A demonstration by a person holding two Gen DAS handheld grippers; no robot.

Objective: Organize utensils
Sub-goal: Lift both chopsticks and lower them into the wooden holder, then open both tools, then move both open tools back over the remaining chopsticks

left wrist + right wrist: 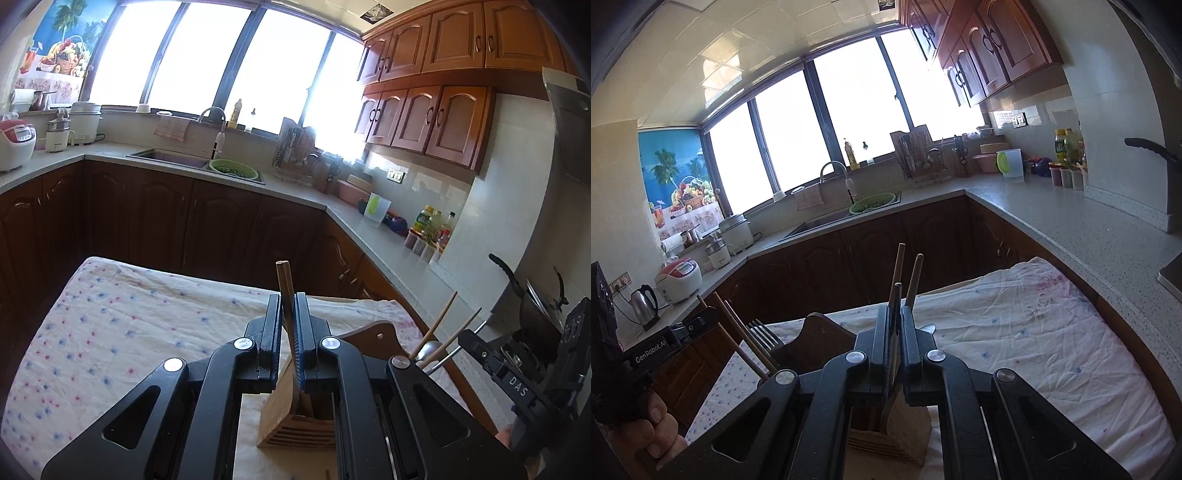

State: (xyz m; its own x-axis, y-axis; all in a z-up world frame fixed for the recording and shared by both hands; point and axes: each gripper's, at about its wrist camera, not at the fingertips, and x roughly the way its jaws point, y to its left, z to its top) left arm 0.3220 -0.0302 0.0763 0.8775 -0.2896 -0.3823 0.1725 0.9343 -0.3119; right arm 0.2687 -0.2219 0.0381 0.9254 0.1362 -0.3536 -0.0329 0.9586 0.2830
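Observation:
My left gripper (289, 301) is shut on a brown wooden chopstick (285, 280) that stands upright, its lower end down in a slatted wooden utensil holder (291, 424) on the floral cloth. My right gripper (895, 312) is shut on a thin utensil handle (897, 291) over a wooden holder (905, 428). Two more wooden chopsticks (913, 277) rise behind it. To the left in the right wrist view stand a fork (764, 334) and chopsticks (738, 332). In the left wrist view, chopsticks (436, 321) and a spoon (428, 349) stand at right.
A table with a floral cloth (129, 325) carries the holders and a dark wooden board (820, 339). Behind is an L-shaped counter (1071, 221) with a sink (170, 157), a green colander (234, 170), a dish rack (921, 162), appliances and bottles. A pan handle (506, 271) juts in at right.

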